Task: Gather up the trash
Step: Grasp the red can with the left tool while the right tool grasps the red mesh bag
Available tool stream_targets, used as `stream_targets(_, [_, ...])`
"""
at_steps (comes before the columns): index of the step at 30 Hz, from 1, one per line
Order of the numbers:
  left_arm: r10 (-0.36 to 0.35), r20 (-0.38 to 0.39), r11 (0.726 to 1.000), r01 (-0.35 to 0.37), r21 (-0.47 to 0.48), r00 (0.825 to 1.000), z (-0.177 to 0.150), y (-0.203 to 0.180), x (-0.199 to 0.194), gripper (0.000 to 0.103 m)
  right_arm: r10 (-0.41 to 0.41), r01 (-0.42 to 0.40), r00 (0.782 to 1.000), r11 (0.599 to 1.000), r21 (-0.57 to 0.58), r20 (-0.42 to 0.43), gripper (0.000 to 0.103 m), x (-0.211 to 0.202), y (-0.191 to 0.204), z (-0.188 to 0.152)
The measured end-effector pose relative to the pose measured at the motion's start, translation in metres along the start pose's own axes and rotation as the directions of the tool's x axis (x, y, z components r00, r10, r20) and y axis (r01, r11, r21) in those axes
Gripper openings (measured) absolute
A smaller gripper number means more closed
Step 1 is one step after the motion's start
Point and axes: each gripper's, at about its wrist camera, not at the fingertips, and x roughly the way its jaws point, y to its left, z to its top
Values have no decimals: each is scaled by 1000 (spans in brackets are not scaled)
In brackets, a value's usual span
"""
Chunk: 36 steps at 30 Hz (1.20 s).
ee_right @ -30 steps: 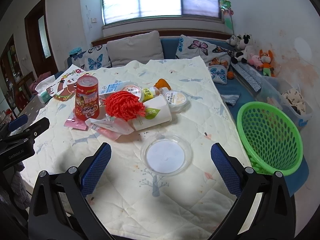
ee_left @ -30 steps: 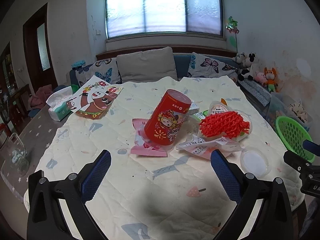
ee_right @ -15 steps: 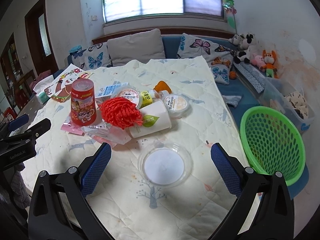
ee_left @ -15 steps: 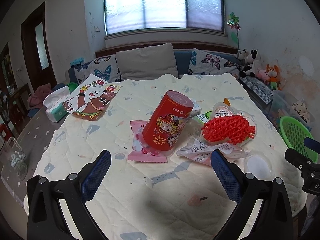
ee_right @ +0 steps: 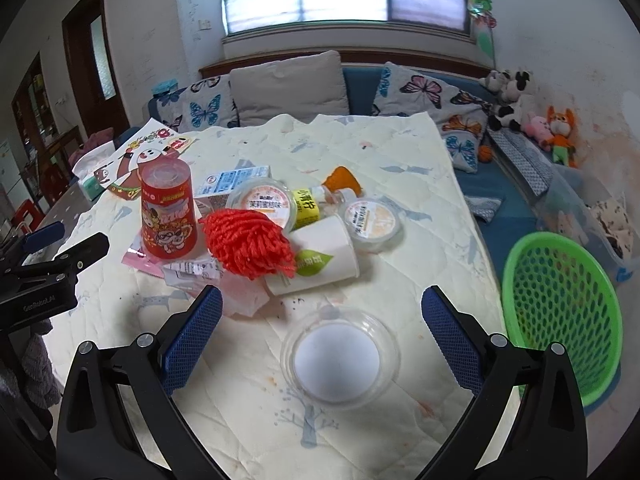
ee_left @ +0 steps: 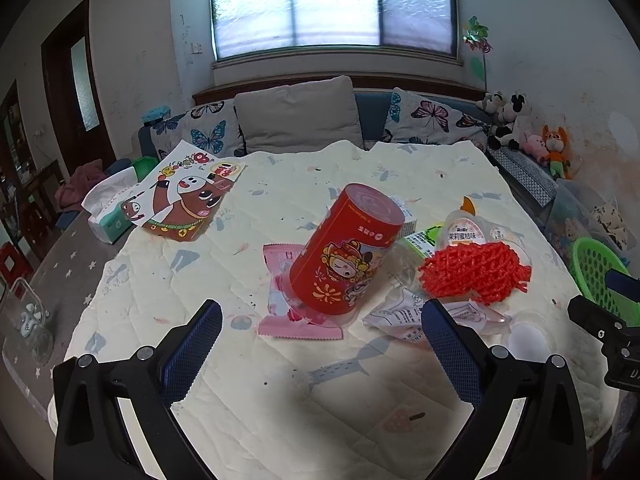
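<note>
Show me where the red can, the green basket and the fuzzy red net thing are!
red can (ee_left: pixel 347 250), left wrist view, on its printed side.
green basket (ee_right: pixel 560 304), right wrist view, on its mesh wall.
red net (ee_right: pixel 250 242), right wrist view, on its middle.

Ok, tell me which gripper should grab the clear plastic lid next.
Right. The right gripper hangs open directly over the clear plastic lid, with the green basket beside it; the left gripper faces the red can.

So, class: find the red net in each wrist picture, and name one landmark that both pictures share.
Left wrist view: the red net lies right of centre, just right of the red can.
Right wrist view: the red net lies left of centre, again right of the red can.
Shared landmark: the green basket at the table's right edge.
</note>
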Motion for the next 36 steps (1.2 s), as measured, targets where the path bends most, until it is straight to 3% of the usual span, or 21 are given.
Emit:
stream_targets(20, [-7,-20,999,8,35,1000,22,9,33,95,105,-112,993,984,-137,-58,89,55,40,35])
stream_targets(24, [-27,-40,998,29,51,999,25,9,45,94,114,-124,991,982,-144,-73,86,66,41,37])
stream_targets(27, [-50,-67,997,53,55,997,28,10,55,86,117,-129,989,980,-151,-86,82,72,42,39])
stream_targets(36, [-120,-74,981,129,142,990,35,-2,76,86,145,-163,983,974,-159,-117,71,82,43,37])
